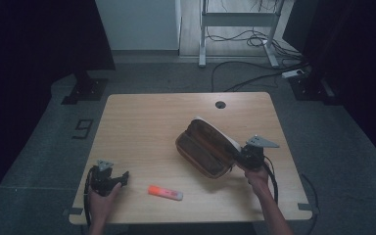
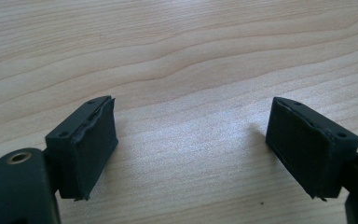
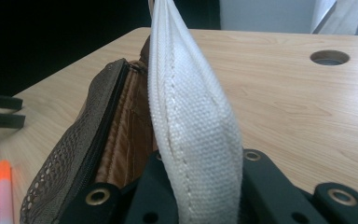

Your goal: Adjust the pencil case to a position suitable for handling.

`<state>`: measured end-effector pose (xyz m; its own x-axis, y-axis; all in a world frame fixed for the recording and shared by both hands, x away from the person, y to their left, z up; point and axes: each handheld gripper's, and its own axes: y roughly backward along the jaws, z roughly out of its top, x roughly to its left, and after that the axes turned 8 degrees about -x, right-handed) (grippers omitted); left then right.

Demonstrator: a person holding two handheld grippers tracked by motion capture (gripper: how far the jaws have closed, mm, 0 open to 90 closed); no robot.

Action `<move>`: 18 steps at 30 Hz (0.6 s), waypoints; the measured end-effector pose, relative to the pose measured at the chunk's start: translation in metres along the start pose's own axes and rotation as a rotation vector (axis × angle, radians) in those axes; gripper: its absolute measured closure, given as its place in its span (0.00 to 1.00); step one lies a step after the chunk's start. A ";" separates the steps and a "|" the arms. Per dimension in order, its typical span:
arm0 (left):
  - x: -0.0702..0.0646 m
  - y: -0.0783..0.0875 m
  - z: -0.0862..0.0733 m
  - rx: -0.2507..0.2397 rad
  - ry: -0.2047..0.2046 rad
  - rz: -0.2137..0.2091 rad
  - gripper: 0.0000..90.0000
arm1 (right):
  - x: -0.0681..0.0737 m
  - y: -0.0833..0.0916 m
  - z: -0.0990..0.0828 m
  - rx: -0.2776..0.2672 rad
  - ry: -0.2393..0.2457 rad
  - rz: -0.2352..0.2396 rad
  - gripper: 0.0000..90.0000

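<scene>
The right gripper (image 1: 239,155) clamps the white woven flap (image 3: 193,121) of the brown mesh pouch (image 1: 203,149); left of the pouch, the left gripper (image 2: 191,149) gapes wide, holding nothing.

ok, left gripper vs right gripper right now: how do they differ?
The left gripper has its black jaws wide apart with bare wooden table between them; the right gripper is shut on the white fabric flap of the brown pencil case. In the high view the left gripper sits near the table's front left corner, apart from the orange highlighter, while the right gripper is at the case. Both are hand-held.
</scene>
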<state>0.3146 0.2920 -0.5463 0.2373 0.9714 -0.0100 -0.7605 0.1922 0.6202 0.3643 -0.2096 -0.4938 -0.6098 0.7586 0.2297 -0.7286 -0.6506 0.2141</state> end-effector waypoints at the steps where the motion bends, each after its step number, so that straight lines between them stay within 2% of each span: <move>1: 0.000 0.000 0.000 0.000 0.000 0.000 0.18 | 0.001 -0.001 -0.001 0.000 0.008 0.005 0.92; 10: 0.000 0.000 0.000 0.000 -0.001 0.000 0.18 | 0.008 -0.012 -0.008 0.040 0.031 0.029 0.92; 18: 0.000 0.000 0.000 0.000 0.000 0.000 0.18 | 0.008 -0.020 -0.015 0.083 0.044 0.033 0.92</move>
<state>0.3146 0.2919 -0.5463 0.2374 0.9714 -0.0097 -0.7605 0.1920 0.6202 0.3693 -0.1898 -0.5106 -0.6474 0.7363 0.1965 -0.6808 -0.6747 0.2851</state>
